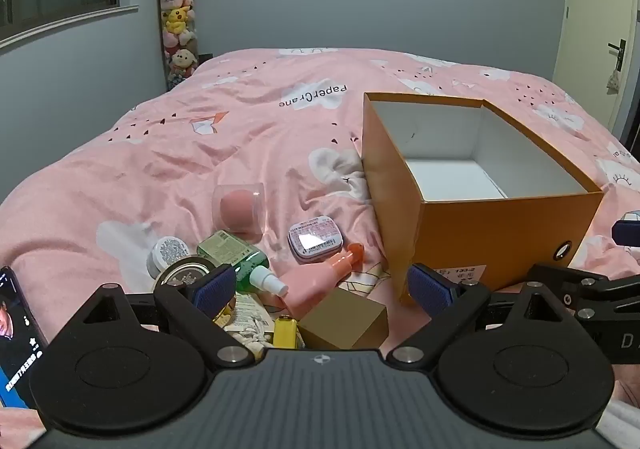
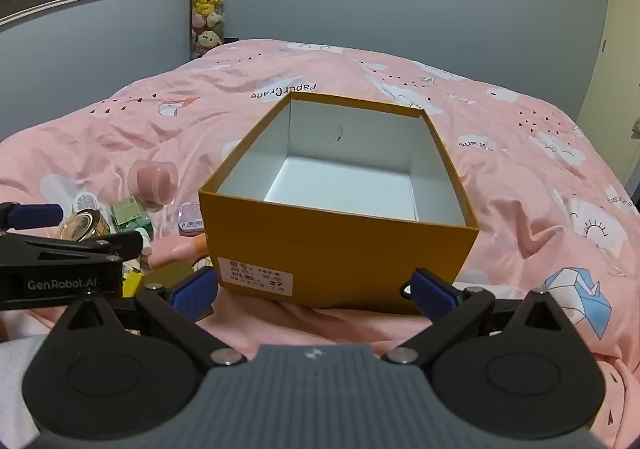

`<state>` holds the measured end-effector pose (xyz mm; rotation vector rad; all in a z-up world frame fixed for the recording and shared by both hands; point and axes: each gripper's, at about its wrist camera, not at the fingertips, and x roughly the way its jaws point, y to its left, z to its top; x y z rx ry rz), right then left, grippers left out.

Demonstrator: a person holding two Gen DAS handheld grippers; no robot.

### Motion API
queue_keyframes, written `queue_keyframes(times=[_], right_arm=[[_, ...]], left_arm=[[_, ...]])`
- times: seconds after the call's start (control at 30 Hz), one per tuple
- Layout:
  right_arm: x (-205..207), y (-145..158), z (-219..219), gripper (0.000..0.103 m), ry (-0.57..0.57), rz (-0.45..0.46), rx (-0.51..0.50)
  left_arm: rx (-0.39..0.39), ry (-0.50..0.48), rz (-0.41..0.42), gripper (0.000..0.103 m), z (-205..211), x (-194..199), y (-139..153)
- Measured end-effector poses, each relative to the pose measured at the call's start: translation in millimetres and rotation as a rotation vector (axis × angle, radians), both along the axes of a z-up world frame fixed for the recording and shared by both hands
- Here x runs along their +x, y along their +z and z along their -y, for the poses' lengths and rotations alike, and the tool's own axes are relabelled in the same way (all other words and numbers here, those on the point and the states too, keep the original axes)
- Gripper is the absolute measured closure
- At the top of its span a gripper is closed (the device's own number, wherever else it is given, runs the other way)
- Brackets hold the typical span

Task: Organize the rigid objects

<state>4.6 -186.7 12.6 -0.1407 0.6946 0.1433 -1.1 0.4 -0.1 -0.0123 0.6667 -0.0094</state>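
Left wrist view: left gripper (image 1: 325,287) spread wide, holding nothing, angled down over a heap of small items on a pink bedspread (image 1: 160,153). Nearest the fingers, a small brown carton (image 1: 344,323) and a yellow tin (image 1: 285,330). Beyond them, a green spray bottle (image 1: 236,259) lying flat, a pink pump bottle (image 1: 320,279) also on its side, a flat mint tin (image 1: 315,238), two round jars (image 1: 176,261), and a pink sponge inside a clear case (image 1: 239,209). To the right, touching none of the heap, an open orange shoebox (image 1: 500,225), white inside and empty. Phone (image 1: 16,329) at far left edge.

Right wrist view: right gripper (image 2: 314,291) likewise wide apart and empty, facing the labelled short end of the shoebox (image 2: 340,241). Heap just left of the box, partly hidden behind the other tool.

Handling, as a judgement: all probably light and stiff. Carton best pinched across flat opposite faces. Bottles likely smooth and prone to roll; better taken across the body than the cap. Clear case possibly brittle; gentle squeeze. Soft bedding likely to give under any downward push.
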Motion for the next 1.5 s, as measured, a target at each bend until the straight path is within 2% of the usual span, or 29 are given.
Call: queue_keyframes(times=[1.5], right_arm=[[-1,-1,5,0.002,-0.014,-0.004,0.023]], left_arm=[[0.001,0.006,-0.017,0.0,2,2,-2]])
